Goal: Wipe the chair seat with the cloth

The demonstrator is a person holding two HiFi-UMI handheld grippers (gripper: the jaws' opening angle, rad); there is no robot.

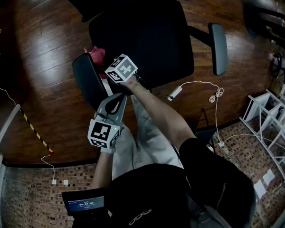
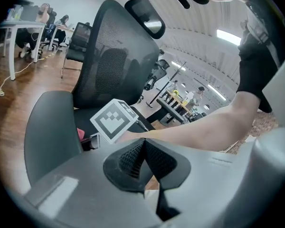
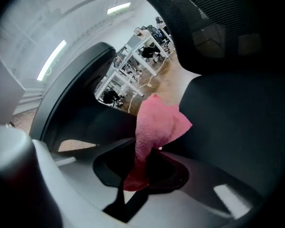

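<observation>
The black office chair's seat (image 1: pixel 147 37) fills the upper middle of the head view, and its near armrest (image 1: pixel 88 80) lies at the seat's left edge. My right gripper (image 1: pixel 104 65) is shut on a pink cloth (image 1: pixel 97 55) just over that armrest's far end. In the right gripper view the cloth (image 3: pixel 154 122) sticks up out of the closed right gripper (image 3: pixel 145 156), with the seat (image 3: pixel 237 127) to the right. My left gripper (image 1: pixel 118 96) hovers behind it, shut and empty. In the left gripper view the left gripper (image 2: pixel 143 148) faces the chair's mesh backrest (image 2: pixel 114 65).
White cables and a power adapter (image 1: pixel 175 93) lie on the wood floor right of the chair. White shelving (image 1: pixel 270 122) stands at the right. A laptop (image 1: pixel 83 204) is at the bottom left. Desks with seated people (image 2: pixel 19 27) are far off.
</observation>
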